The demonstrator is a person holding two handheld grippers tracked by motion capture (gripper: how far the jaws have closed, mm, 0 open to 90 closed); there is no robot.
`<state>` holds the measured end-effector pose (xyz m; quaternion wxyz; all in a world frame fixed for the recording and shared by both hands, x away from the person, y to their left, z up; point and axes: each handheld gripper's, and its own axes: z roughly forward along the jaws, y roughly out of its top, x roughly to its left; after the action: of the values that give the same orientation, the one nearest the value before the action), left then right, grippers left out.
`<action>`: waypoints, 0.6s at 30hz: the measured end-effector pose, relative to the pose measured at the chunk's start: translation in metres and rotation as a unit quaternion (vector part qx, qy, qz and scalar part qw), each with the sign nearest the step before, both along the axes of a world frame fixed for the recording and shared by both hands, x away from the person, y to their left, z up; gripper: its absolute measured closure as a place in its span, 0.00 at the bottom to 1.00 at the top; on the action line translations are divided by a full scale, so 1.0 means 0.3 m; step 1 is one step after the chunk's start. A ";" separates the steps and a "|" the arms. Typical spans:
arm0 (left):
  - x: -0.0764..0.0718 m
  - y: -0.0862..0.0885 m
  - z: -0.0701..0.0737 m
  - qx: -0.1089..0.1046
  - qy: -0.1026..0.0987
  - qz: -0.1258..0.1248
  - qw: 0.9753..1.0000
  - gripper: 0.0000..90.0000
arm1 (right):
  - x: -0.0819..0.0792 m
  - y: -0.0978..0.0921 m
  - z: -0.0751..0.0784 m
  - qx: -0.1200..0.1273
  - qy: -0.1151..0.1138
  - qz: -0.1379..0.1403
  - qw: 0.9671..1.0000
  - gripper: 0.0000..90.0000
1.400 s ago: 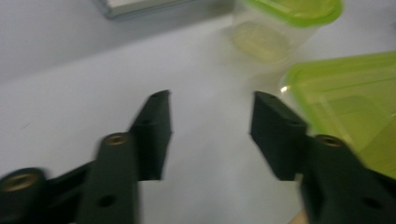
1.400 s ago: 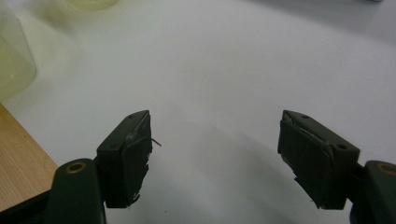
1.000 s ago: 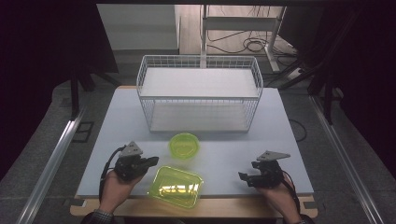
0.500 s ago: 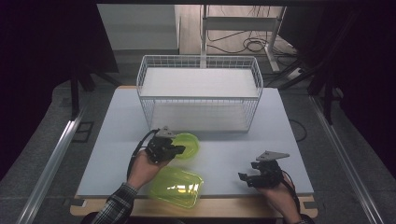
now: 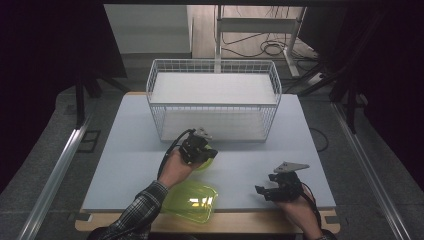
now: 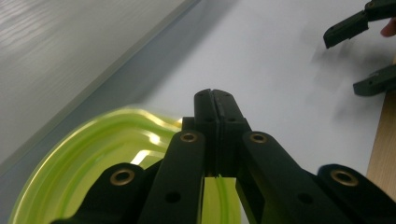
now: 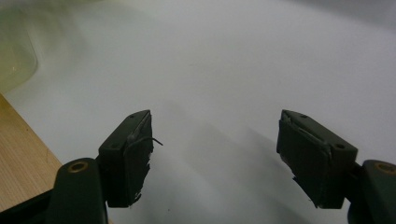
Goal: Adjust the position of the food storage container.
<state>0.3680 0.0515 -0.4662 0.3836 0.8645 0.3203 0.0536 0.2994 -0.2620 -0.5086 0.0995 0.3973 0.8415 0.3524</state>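
A small round lime-green bowl (image 5: 208,164) sits on the white table (image 5: 120,165) just in front of the wire basket (image 5: 212,102). My left gripper (image 5: 206,152) is on the bowl, and in the left gripper view its jaws stand shut (image 6: 215,101) on the bowl's rim (image 6: 93,158). A larger, rectangular lime-green container (image 5: 192,201) lies at the table's front edge. My right gripper (image 5: 262,192) rests low at the front right, open (image 7: 215,154), with only bare table between its fingers.
The white wire basket spans the back middle of the table and holds nothing that I can see. A wooden strip (image 7: 18,154) runs along the table's front edge. The right gripper's open jaws also appear far off (image 6: 369,51).
My left gripper has moved from the front left, forward and to the right, onto the round bowl and now grips its rim. The right gripper has stayed put.
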 end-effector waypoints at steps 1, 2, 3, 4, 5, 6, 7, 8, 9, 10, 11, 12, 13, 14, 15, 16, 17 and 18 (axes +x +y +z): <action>0.004 -0.010 0.000 0.003 0.000 -0.002 1.000 1.00 | 0.000 -0.001 0.000 -0.001 0.001 0.001 1.000 0.30; 0.006 -0.018 -0.001 0.006 0.000 -0.003 1.000 1.00 | 0.001 -0.001 -0.001 -0.002 0.002 0.001 1.000 0.30; 0.011 -0.029 -0.004 0.015 -0.001 -0.004 1.000 1.00 | 0.001 0.000 -0.001 -0.002 0.002 0.001 1.000 0.30; 0.013 -0.038 -0.008 0.021 -0.001 -0.001 1.000 1.00 | 0.001 0.000 -0.002 -0.002 0.002 0.001 1.000 0.30; 0.016 -0.043 -0.011 0.027 -0.001 -0.001 1.000 1.00 | 0.001 0.001 -0.002 -0.002 0.001 0.002 1.000 0.30; 0.021 -0.047 -0.017 0.036 -0.002 0.002 0.999 1.00 | 0.001 0.001 -0.002 -0.003 0.001 0.002 1.000 0.30; 0.024 -0.047 -0.021 0.046 -0.002 0.003 0.999 1.00 | 0.000 0.001 -0.002 -0.003 0.001 0.003 1.000 0.30; 0.026 -0.045 -0.024 0.043 -0.003 0.001 0.999 1.00 | 0.000 0.001 -0.001 -0.004 0.002 0.003 1.000 0.30; 0.027 -0.041 -0.026 0.039 0.001 0.004 0.999 1.00 | 0.000 0.001 -0.001 -0.004 0.002 0.003 1.000 0.30; 0.027 -0.037 -0.027 0.038 0.001 0.007 0.999 1.00 | 0.000 0.001 -0.001 -0.003 0.002 0.003 1.000 0.30; 0.026 -0.032 -0.027 0.044 -0.001 0.007 0.999 1.00 | 0.000 0.001 -0.001 -0.003 0.002 0.003 1.000 0.30; 0.024 -0.026 -0.028 0.046 -0.002 0.010 0.999 1.00 | 0.000 0.000 -0.001 -0.003 0.002 0.003 1.000 0.30; 0.023 -0.020 -0.028 0.049 -0.002 0.010 0.999 1.00 | 0.000 0.001 -0.002 -0.001 0.002 0.002 1.000 0.30; 0.021 -0.010 -0.030 0.052 0.000 0.012 0.999 1.00 | 0.000 0.001 -0.001 -0.003 0.002 0.003 1.000 0.30; 0.018 0.006 -0.034 0.050 0.001 0.018 0.999 1.00 | 0.000 0.002 -0.001 -0.003 0.002 0.003 1.000 0.30; 0.018 0.006 -0.034 0.050 0.001 0.018 0.999 1.00 | 0.000 0.002 -0.001 -0.003 0.001 0.004 1.000 0.30; 0.016 0.018 -0.037 0.055 0.003 0.018 0.998 1.00 | 0.000 0.002 -0.001 -0.003 0.001 0.004 1.000 0.30; 0.012 0.031 -0.042 0.056 0.004 0.021 0.998 1.00 | -0.001 0.003 -0.001 -0.003 0.001 0.004 1.000 0.30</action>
<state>0.3716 0.0607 -0.4788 0.3320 0.8778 0.3370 0.0758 0.2992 -0.2612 -0.5088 0.0982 0.3941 0.8441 0.3500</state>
